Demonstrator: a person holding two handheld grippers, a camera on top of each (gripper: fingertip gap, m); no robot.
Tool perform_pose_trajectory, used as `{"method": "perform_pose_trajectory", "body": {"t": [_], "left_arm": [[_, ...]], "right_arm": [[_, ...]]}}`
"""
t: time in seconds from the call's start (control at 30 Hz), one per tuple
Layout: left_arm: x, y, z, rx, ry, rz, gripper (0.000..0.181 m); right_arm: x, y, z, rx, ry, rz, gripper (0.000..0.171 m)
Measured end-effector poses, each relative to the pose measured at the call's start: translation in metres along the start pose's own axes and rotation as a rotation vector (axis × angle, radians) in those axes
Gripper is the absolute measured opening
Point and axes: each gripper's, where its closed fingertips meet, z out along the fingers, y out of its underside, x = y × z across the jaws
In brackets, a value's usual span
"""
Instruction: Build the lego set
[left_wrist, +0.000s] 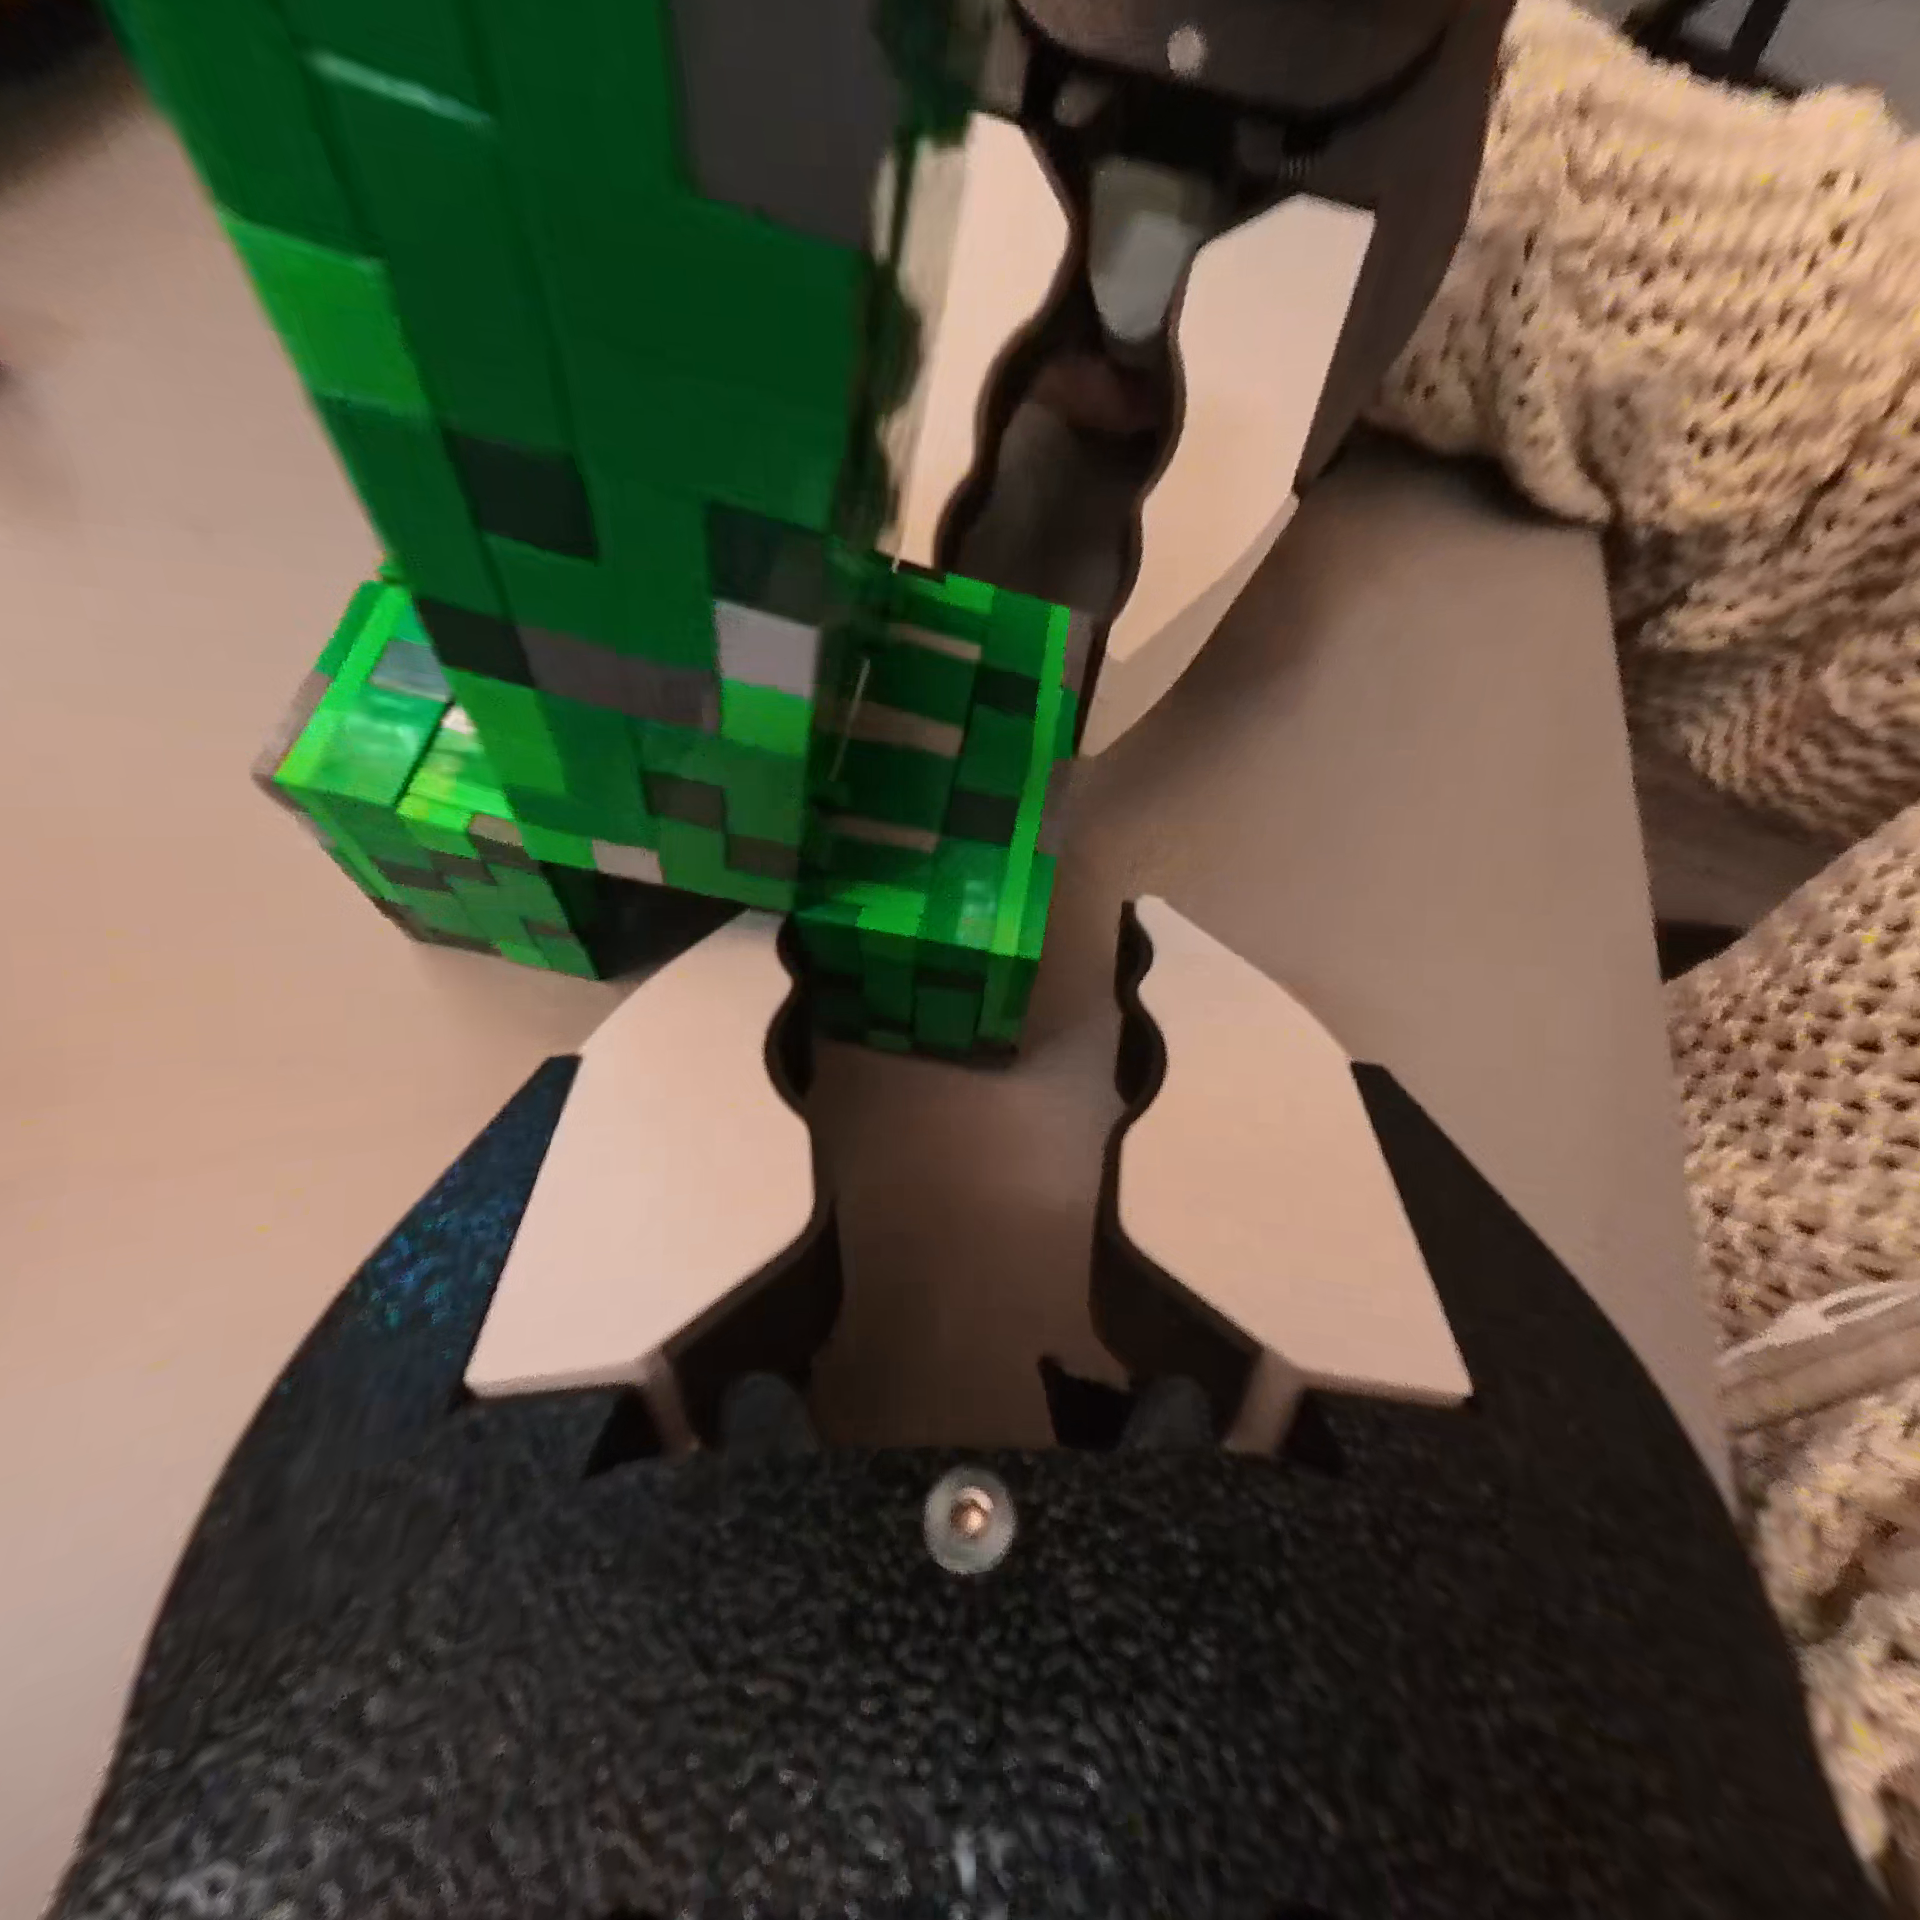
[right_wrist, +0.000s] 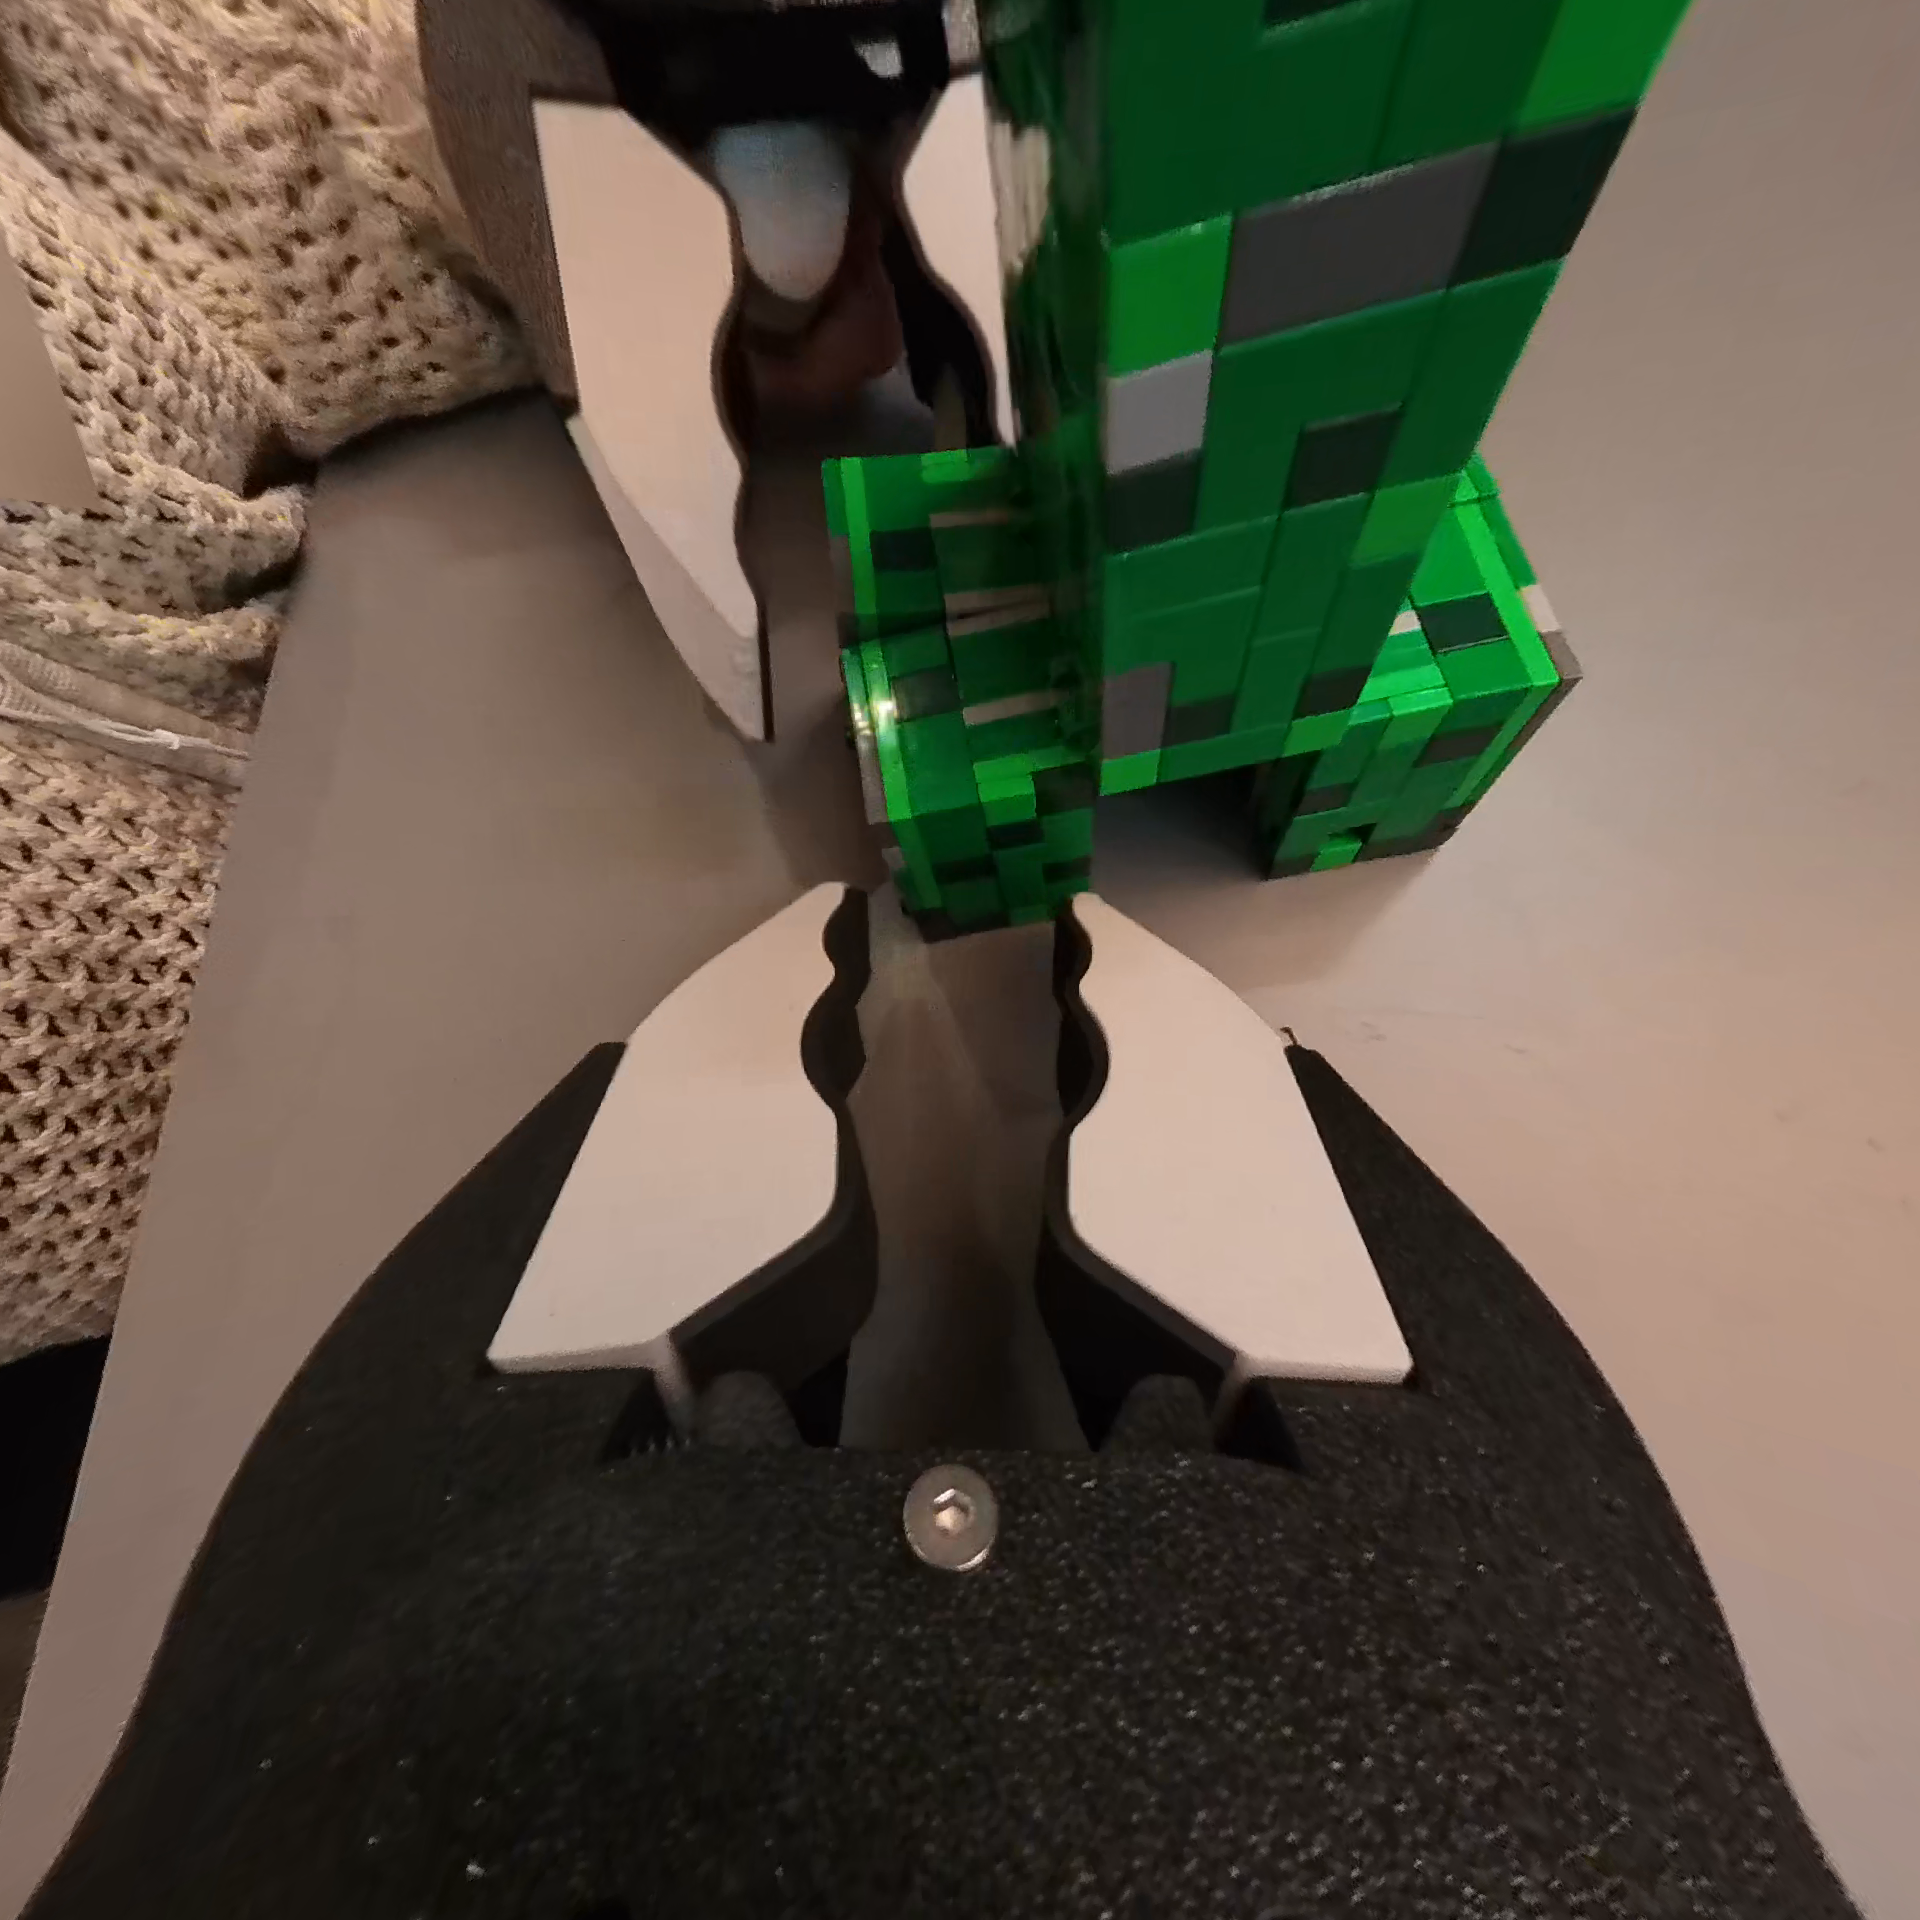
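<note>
A tall green, grey and black lego figure stands upright on the pale table on blocky feet. My left gripper is open, and its tips flank the near foot. The left fingertip is against the foot and the right one is clear of it. My right gripper is open more narrowly and faces the same foot from the opposite side, tips at its base. Each gripper shows in the other's view, the right gripper and the left gripper. The figure hides its top.
The figure's other foot stands behind to the left; in the right wrist view it is to the right. A person's beige knitted sleeves lie along the table edge, and they also show in the right wrist view. Some 5 cm of space lies between my two pairs of fingers.
</note>
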Motion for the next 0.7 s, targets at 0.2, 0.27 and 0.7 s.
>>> {"method": "perform_pose_trajectory", "body": {"t": [0.2,0.27,0.7], "left_arm": [[-0.0032,0.0041,0.0028,-0.049,0.032,0.039,0.039],[-0.0032,0.0051,0.0033,-0.060,0.044,0.052,0.038],[-0.0078,0.0059,0.0053,-0.075,-0.013,0.113,0.037]], "right_arm": [[0.0046,-0.0022,0.0054,-0.012,0.032,-0.019,0.040],[0.0067,-0.0029,0.0056,-0.009,0.040,-0.013,0.045],[0.0069,-0.0026,0.0029,0.003,0.010,0.014,0.042]]}}
